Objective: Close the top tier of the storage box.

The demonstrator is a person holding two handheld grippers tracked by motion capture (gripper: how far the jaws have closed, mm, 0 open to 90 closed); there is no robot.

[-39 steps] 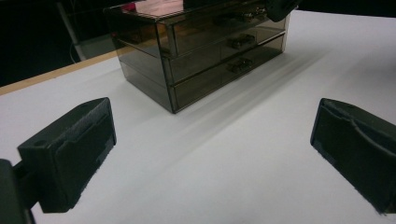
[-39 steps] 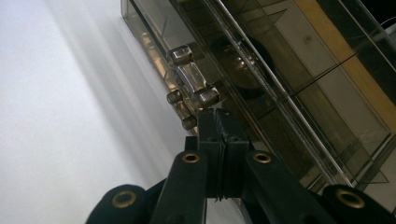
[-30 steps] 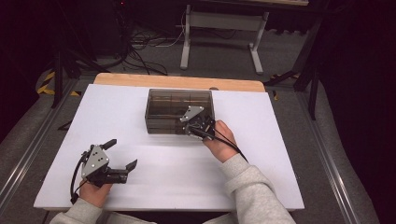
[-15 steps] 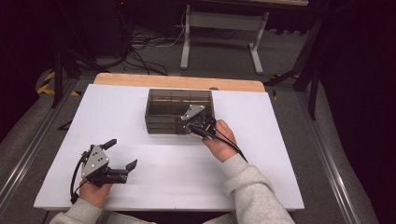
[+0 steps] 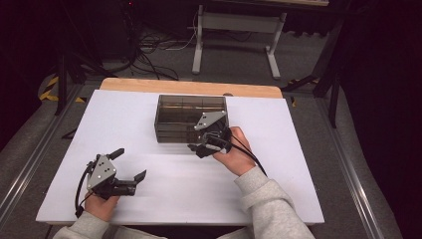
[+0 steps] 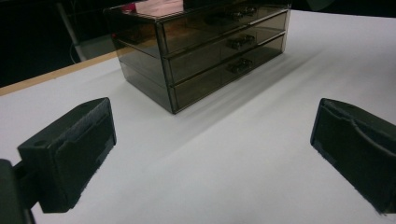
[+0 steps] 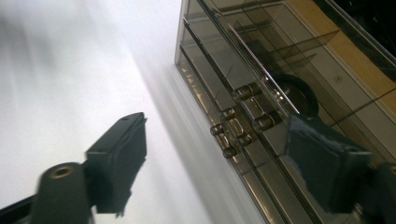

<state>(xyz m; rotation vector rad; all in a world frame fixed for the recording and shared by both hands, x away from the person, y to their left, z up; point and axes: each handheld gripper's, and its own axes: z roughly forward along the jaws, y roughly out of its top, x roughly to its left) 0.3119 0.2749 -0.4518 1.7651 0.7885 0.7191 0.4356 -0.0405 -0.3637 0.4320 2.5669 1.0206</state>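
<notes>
High view: right gripper (image 5: 205, 145) released, at drawer box (image 5: 180, 118) front | left gripper (image 5: 128, 165) released, low over table (image 5: 278, 164)

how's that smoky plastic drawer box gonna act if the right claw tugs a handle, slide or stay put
The drawer box looks like thin hard plastic, so probably stiff and light. On the smooth white table it may slide toward the right claw rather than let a drawer open. It sits low and wide, so tipping seems unlikely. The left claw could brace it.

Tabletop (image 5: 149, 124) brightly lit from overhead against dim, near-black surroundings; soft shadow beside the smoky drawer box (image 6: 205, 51), pale glare on its top, near jaws blurred in both gripper views.
</notes>
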